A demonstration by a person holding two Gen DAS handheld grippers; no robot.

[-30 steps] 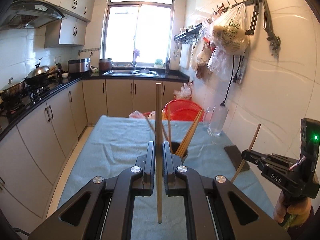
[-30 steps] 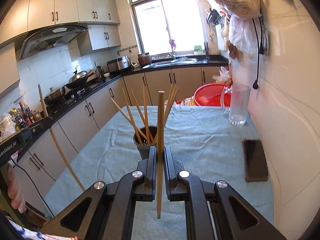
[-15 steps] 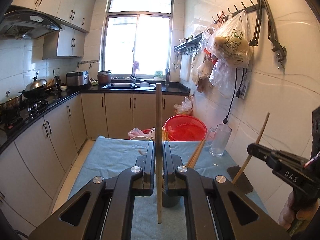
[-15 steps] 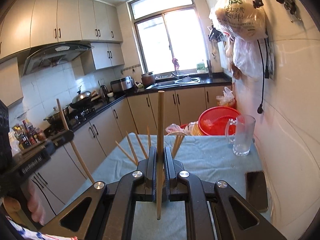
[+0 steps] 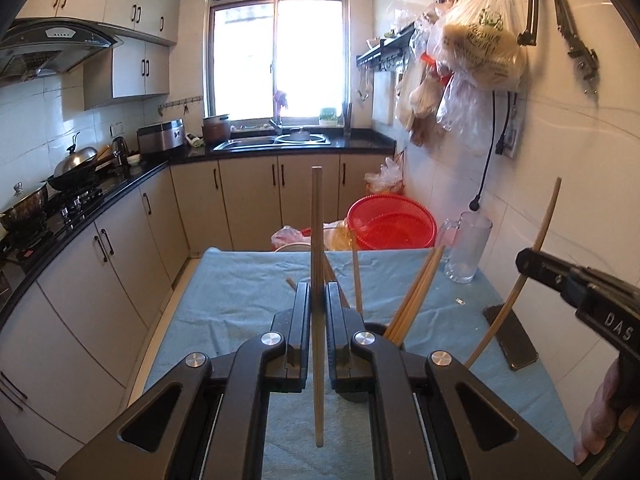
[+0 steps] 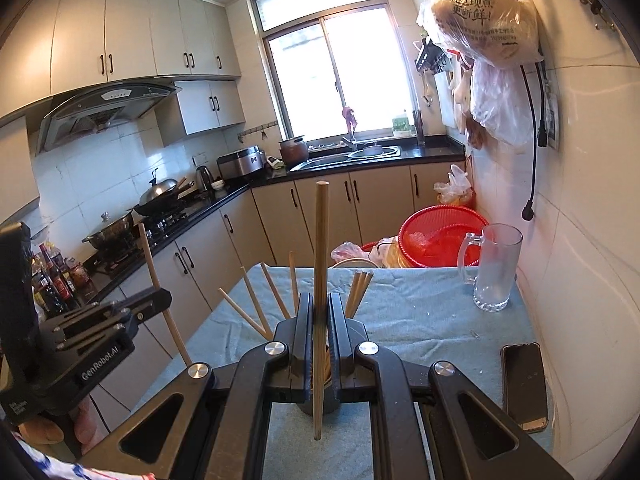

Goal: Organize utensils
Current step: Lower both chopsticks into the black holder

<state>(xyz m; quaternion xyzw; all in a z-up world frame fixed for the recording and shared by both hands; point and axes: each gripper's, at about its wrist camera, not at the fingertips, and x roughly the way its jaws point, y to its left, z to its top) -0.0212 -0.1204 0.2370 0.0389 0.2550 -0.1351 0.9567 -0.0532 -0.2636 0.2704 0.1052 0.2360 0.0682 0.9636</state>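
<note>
between the closed jaws of the left gripper (image 5: 319,308) a chopstick (image 5: 317,264) is standing nearly upright, its long axis running top to bottom, its lower tip hanging over the blue cloth (image 5: 240,292) on the table. the right gripper (image 6: 320,320) is likewise clamping a second chopstick (image 6: 320,264) in the same upright way, so each hand is carrying one stick and neither is free.

the dark holder (image 5: 394,342), already bristling with more chopsticks (image 5: 416,296) that are fanning outward, is sitting on the cloth just ahead of and below both grippers. from the left wrist view it is showing slightly to the right of the jaws; from the right wrist view it is lying almost straight behind the held stick, so i am judging the right hand to be the better lined up. either stick is pointing roughly down toward the opening, so the coming move seems to be lowering the tip in among the leaning sticks.

a glass mug (image 6: 496,268) is standing toward the wall, a phone (image 6: 524,384) is lying nearer, and a red basket (image 5: 392,222) is sitting beyond the table.
</note>
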